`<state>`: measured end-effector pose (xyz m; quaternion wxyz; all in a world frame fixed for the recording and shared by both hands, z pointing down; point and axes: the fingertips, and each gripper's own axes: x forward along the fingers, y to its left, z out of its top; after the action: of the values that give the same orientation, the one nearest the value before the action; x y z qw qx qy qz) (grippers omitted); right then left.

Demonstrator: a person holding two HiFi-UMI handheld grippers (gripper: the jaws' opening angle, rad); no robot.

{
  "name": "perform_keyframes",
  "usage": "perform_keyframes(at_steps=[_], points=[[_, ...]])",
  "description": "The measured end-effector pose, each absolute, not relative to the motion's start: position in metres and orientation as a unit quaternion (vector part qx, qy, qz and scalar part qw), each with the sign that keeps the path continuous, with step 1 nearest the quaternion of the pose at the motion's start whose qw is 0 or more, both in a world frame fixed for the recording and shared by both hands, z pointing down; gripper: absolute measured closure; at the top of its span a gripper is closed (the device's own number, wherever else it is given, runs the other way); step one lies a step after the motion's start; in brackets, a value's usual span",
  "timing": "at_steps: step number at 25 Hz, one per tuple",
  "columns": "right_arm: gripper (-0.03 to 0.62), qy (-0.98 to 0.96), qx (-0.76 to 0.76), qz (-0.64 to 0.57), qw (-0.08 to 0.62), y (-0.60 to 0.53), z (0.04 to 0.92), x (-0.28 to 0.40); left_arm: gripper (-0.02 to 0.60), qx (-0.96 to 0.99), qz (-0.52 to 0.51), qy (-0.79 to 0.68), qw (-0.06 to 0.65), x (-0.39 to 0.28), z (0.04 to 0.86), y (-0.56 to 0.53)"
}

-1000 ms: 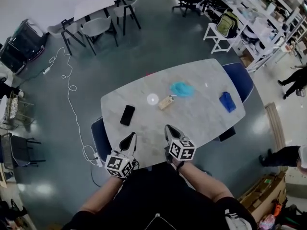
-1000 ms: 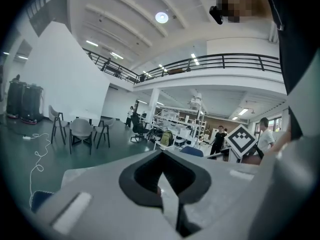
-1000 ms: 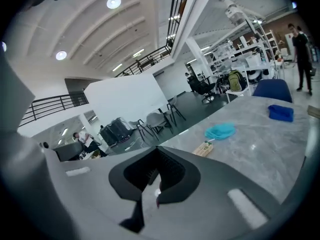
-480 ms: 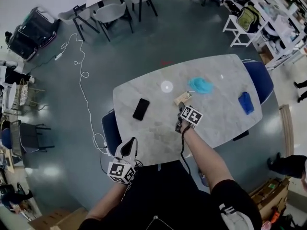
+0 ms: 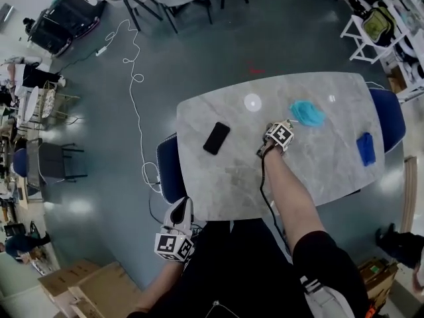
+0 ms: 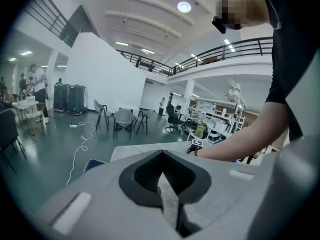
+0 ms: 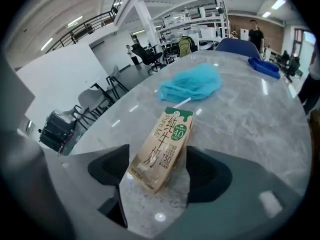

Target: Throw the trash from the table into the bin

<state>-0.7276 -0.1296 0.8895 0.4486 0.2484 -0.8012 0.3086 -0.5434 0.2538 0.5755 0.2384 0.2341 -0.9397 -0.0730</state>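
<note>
Beige milk carton (image 7: 162, 151) between right tool's (image 7: 157, 171) jaws.

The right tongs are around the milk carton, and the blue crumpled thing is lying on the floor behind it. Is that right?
Not quite. The blue crumpled thing lies on the table, not the floor, just beyond the milk carton. The right gripper view shows it. The right tongs are open around the milk carton.

Black flat rectangular phone (image 5: 216, 138), dark blue padded chair (image 5: 167, 169) nearby, white cable (image 5: 139, 121) looping over grey-green floor (image 5: 99, 144), brown cardboard boxes (image 5: 83, 287) lower left.
</note>
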Motion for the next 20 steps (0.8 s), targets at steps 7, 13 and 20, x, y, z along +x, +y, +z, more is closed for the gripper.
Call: perform_keyframes(at_steps=[7,13,20], points=[[0.237,-0.808,0.238,0.254,0.474,-0.116,0.889,-0.748,0.58,0.192,-0.106,-0.944,0.246,-0.543,0.583,0.29],[0.295,-0.845,0.213,0.213,0.442,-0.118,0.87,-0.74,0.581,0.212,-0.106,-0.942,0.236,-0.551,0.583,0.299],[0.299,-0.874,0.19,0.191,0.403,-0.116,0.816,-0.698,0.581,0.265,-0.1,-0.934,0.216,-0.564,0.571,0.296]])
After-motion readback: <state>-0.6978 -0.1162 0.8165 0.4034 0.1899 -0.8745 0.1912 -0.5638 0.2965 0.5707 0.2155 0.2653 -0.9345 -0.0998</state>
